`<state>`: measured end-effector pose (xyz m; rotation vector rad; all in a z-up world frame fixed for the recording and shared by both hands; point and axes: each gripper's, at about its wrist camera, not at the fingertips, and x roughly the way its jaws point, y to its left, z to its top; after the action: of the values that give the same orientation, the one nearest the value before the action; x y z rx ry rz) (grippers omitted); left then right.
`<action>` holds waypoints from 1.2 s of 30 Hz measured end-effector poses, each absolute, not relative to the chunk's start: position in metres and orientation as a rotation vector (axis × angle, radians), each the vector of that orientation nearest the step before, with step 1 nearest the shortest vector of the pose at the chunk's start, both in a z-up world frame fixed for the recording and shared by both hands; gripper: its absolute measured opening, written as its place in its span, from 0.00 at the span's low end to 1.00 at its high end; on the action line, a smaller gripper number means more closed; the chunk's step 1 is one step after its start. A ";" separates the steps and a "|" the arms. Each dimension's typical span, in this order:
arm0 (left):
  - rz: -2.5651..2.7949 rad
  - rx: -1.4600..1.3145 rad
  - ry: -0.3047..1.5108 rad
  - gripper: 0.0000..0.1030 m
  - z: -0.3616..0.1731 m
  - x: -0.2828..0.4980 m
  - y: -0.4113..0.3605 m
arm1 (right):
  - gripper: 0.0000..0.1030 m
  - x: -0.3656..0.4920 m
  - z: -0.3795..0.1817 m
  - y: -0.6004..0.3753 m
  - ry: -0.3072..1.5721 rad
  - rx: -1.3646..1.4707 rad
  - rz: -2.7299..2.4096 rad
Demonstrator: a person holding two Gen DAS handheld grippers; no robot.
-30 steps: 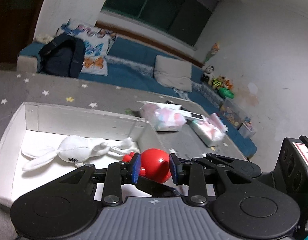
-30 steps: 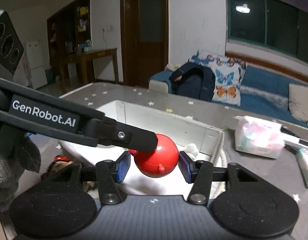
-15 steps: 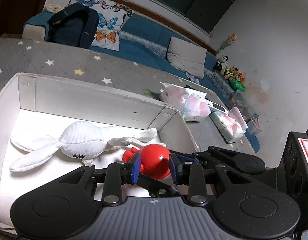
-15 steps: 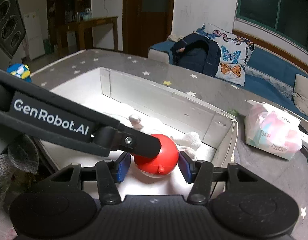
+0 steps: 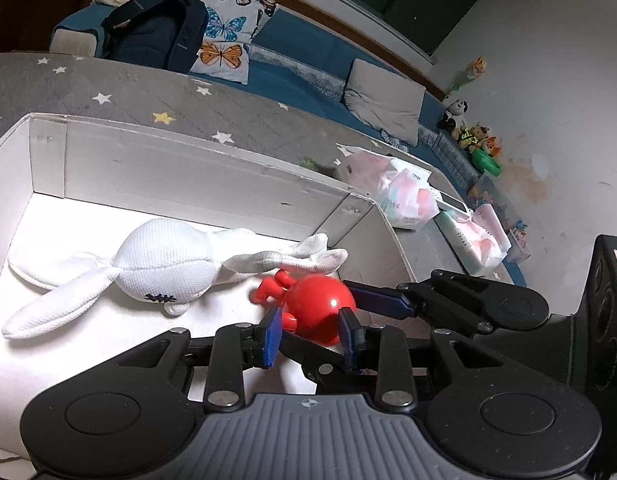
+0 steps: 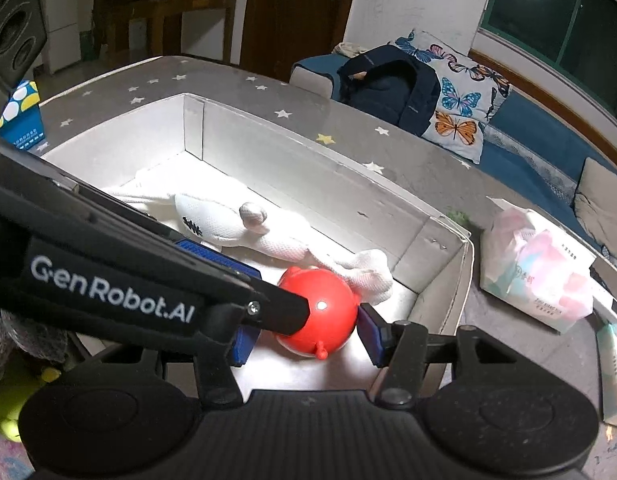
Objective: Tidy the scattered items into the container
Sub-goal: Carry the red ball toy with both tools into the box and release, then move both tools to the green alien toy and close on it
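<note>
Gripping the red toy (image 5: pixel 320 307) from two sides, both grippers meet over the right end of the white box (image 5: pixel 196 168). The left gripper (image 5: pixel 310 336) has its blue pads closed on the toy's round body, and the right gripper (image 6: pixel 308 332) also brackets it: its right pad touches the toy, while its left pad is hidden behind the left gripper's finger (image 6: pixel 268 304), which crosses that view with "GenRobot.AI" printed on it. From the left wrist, the right gripper's finger (image 5: pixel 380 304) reaches in from the right and touches the toy's far side. The toy sits low inside the box, near its right wall; I cannot tell whether it rests on the floor. Small red limbs stick out of it toward the white bunny (image 5: pixel 160 268), which lies along the box floor just beside it, ears toward the left wall, legs toward the right corner. The box stands on a grey star-patterned table (image 6: pixel 268 92). Two tissue packs (image 5: pixel 404 200) lie on the table past the box's right wall.
</note>
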<state>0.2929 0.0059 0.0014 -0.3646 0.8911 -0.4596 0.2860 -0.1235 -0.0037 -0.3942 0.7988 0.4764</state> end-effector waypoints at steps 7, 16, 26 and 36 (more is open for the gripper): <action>-0.464 -0.347 0.857 0.31 0.007 0.286 0.006 | 0.53 0.282 0.000 -0.128 0.781 -0.367 0.473; -0.450 -0.327 0.799 0.31 0.024 0.263 0.009 | 0.62 0.261 0.018 -0.140 0.720 -0.318 0.466; -0.435 -0.307 0.709 0.31 0.045 0.221 0.014 | 0.76 0.213 0.043 -0.153 0.583 -0.269 0.446; -0.413 -0.319 0.627 0.31 0.056 0.168 0.031 | 0.90 0.154 0.054 -0.163 0.456 -0.235 0.440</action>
<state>0.1684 0.0311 0.0562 -0.3185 0.6273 -0.4133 0.1544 -0.1627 0.0541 -0.2352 0.4564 0.4397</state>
